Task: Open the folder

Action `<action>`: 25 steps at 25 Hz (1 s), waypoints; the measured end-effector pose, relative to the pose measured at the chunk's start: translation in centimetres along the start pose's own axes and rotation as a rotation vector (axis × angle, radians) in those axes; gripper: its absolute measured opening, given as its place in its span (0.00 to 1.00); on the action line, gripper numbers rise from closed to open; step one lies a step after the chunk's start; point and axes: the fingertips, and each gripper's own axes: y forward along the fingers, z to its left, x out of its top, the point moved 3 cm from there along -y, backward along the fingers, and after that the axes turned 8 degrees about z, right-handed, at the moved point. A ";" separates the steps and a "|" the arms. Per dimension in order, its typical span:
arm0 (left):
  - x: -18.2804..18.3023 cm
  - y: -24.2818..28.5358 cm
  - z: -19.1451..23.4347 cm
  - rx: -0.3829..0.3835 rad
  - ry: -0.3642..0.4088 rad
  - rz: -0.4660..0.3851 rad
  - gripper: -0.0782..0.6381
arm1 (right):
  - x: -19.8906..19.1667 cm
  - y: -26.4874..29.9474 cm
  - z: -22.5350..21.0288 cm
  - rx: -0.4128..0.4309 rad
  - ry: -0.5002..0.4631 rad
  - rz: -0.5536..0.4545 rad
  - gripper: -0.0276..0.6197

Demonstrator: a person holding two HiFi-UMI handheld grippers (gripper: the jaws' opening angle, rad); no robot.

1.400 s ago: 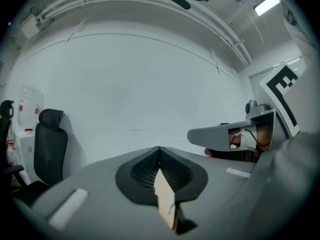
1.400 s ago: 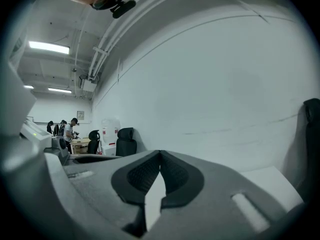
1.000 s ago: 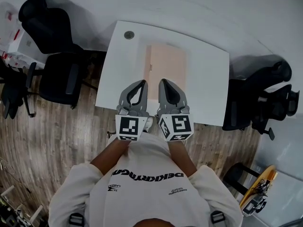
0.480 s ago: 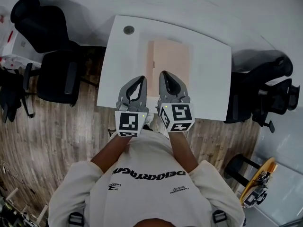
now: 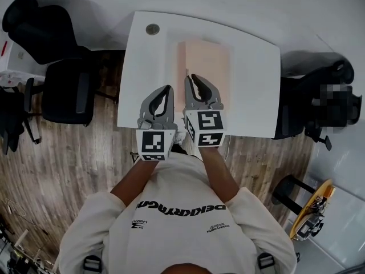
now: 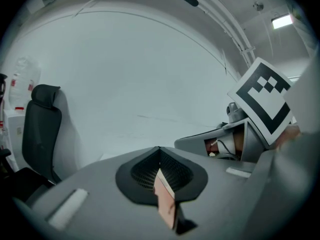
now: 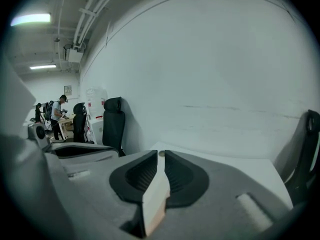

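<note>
A beige folder [image 5: 206,61] lies closed on the white table [image 5: 251,96]. My right gripper [image 5: 193,77] reaches over the folder's near left corner, above the cover. Its jaws have just been opening and stand a narrow slit apart in the right gripper view [image 7: 161,154], with nothing gripped; only the folder [image 7: 154,199] shows through the slit. My left gripper [image 5: 169,88] hovers just left of the folder over bare tabletop. In the left gripper view [image 6: 159,149] its tips meet and hold nothing.
A round cable grommet [image 5: 152,29] sits at the table's far left corner. Black office chairs stand left [image 5: 63,90] and right [image 5: 319,101] of the table on the wooden floor. A white wall rises behind the table. People [image 7: 60,109] stand far off by another desk.
Both grippers have moved forward and down over the table. The right one now reaches onto the folder's near corner and its jaws have parted a little. The folder has not moved.
</note>
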 end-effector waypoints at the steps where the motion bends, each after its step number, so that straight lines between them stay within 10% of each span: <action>1: 0.0 0.2 0.3 0.002 -0.004 0.001 0.10 | -0.1 0.4 0.1 -0.004 -0.002 0.011 0.10; 25: -1.5 3.6 4.6 -0.030 -0.053 0.060 0.10 | -5.1 8.3 -0.5 -0.156 -0.068 0.292 0.22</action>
